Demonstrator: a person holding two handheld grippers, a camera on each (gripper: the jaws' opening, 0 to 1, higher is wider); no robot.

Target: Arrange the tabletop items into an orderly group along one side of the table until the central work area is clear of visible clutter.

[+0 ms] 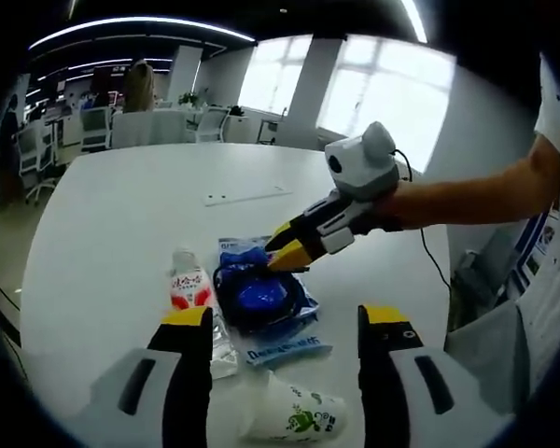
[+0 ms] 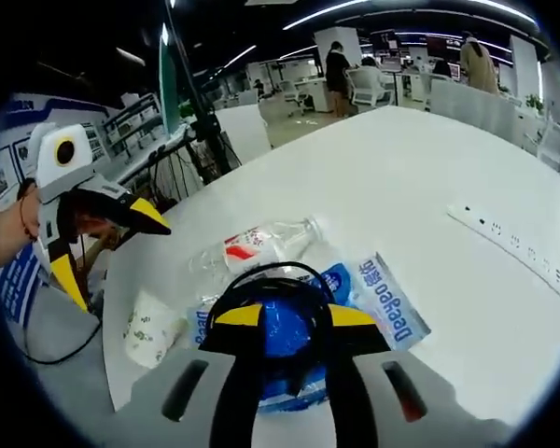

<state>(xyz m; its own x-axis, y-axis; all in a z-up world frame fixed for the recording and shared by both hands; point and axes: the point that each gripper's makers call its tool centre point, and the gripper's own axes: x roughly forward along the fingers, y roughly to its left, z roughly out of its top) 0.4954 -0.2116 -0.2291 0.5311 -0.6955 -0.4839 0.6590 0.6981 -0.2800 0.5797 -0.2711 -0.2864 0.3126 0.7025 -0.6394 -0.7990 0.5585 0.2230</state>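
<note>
A blue packet point(image 1: 261, 297) point(image 2: 387, 301) lies on the white table point(image 1: 121, 233) point(image 2: 401, 168), with a black cable loop point(image 2: 271, 273) on top of it. My right gripper point(image 1: 285, 250) point(image 2: 295, 317) comes in from the right, and its jaws stand close around the packet's puffy blue middle. Left of the packet a clear plastic bottle point(image 1: 191, 289) point(image 2: 257, 245) with a red label lies on its side. A white paper cup point(image 1: 294, 420) point(image 2: 149, 327) lies tipped over near the table edge. My left gripper point(image 1: 285, 322) point(image 2: 112, 247) hovers open above the cup and the packet.
A white power strip point(image 1: 247, 196) point(image 2: 513, 245) lies flat further in on the table. The table edge runs close by the cup, with a cable hanging past it. Office chairs, desks and people stand in the background. A person's arm point(image 1: 476, 196) holds the right gripper.
</note>
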